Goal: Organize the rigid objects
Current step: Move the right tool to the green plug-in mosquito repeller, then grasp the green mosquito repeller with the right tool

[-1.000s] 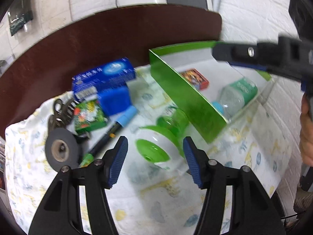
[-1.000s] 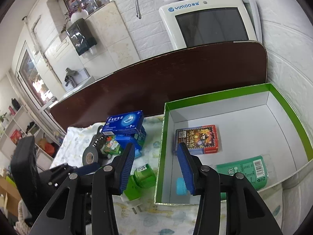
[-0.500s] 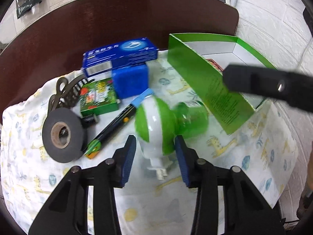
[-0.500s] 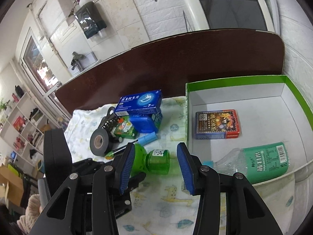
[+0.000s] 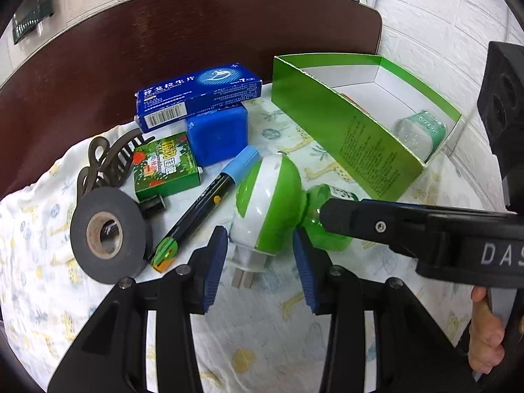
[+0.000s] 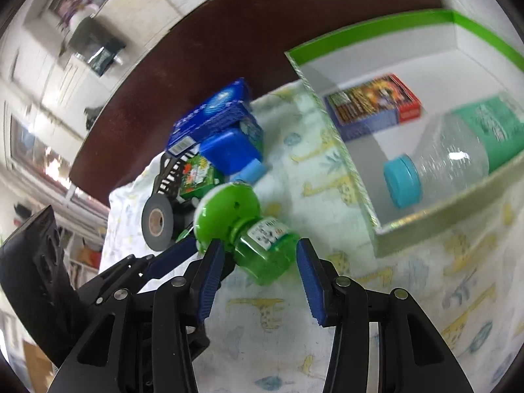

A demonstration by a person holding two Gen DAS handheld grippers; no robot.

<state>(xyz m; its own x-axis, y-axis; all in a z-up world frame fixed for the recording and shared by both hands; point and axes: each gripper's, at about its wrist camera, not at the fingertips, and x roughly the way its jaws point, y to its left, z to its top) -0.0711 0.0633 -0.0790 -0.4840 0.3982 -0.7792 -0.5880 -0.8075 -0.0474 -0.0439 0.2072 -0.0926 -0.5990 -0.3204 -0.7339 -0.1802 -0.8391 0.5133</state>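
A green-and-white plug-in mosquito repeller [image 5: 267,203] with a green liquid bottle [image 6: 267,245] lies on the patterned cloth. My left gripper [image 5: 258,258] is open, its pads on either side of the white plug end. My right gripper [image 6: 258,271] is open around the bottle end; one of its fingers [image 5: 376,221] reaches in from the right. The green box [image 5: 353,137] stands at the right and holds a clear water bottle [image 6: 458,154] and a red card pack [image 6: 373,104].
On the cloth left of the repeller lie a black pen with a blue cap [image 5: 203,209], a black tape roll [image 5: 108,232], a small green box [image 5: 167,170], a blue case [image 5: 216,137], a long blue carton [image 5: 196,95] and a dark hair claw [image 5: 104,160]. A brown board [image 5: 163,32] stands behind.
My right gripper has dropped down to the repeller's bottle, and its finger now crosses the left wrist view. My left gripper stays around the plug end.
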